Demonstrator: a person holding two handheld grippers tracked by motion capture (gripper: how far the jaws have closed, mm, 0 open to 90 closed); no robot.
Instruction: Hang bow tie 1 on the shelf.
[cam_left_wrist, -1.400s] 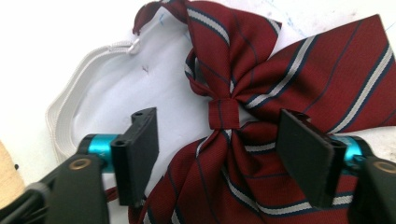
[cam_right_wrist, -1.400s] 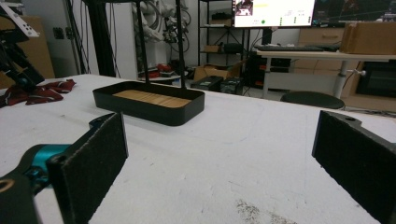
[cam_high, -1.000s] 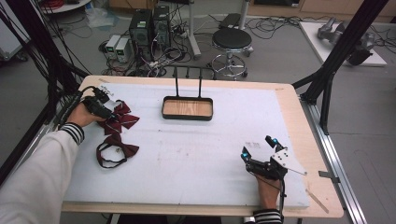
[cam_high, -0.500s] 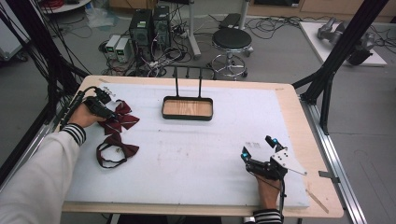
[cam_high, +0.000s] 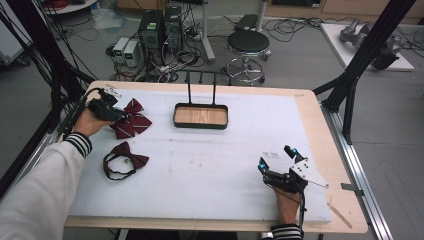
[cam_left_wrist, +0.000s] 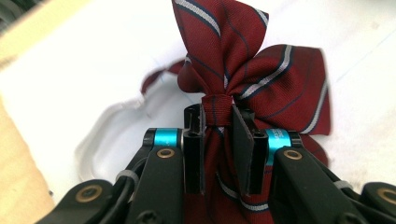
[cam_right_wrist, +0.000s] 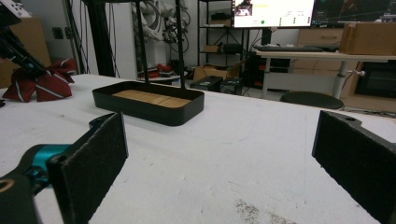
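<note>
A dark red striped bow tie (cam_high: 134, 120) (cam_left_wrist: 275, 84) lies at the far left of the white mat. My left gripper (cam_high: 119, 116) (cam_left_wrist: 218, 114) is shut on its centre knot, after its jaws have just been closing with the knot between them. The tie's pale strap (cam_left_wrist: 105, 135) loops off to one side. A second, plain dark red bow tie (cam_high: 125, 152) with a dark strap lies nearer the person, untouched. My right gripper (cam_high: 276, 156) (cam_right_wrist: 219, 154) rests open on the mat at the near right, nothing between its pads. The striped bow tie (cam_right_wrist: 39, 86) appears far off to its left.
A black tray (cam_high: 200, 125) (cam_right_wrist: 140, 109) with a wooden floor and two upright rods stands at the mat's far middle. The wooden table edge (cam_high: 320, 130) frames the white mat (cam_high: 210, 170). A stool (cam_high: 247, 42) and computer boxes stand on the floor beyond.
The left hand has shifted only slightly at the striped bow tie. The right hand and its gripper have kept still.
</note>
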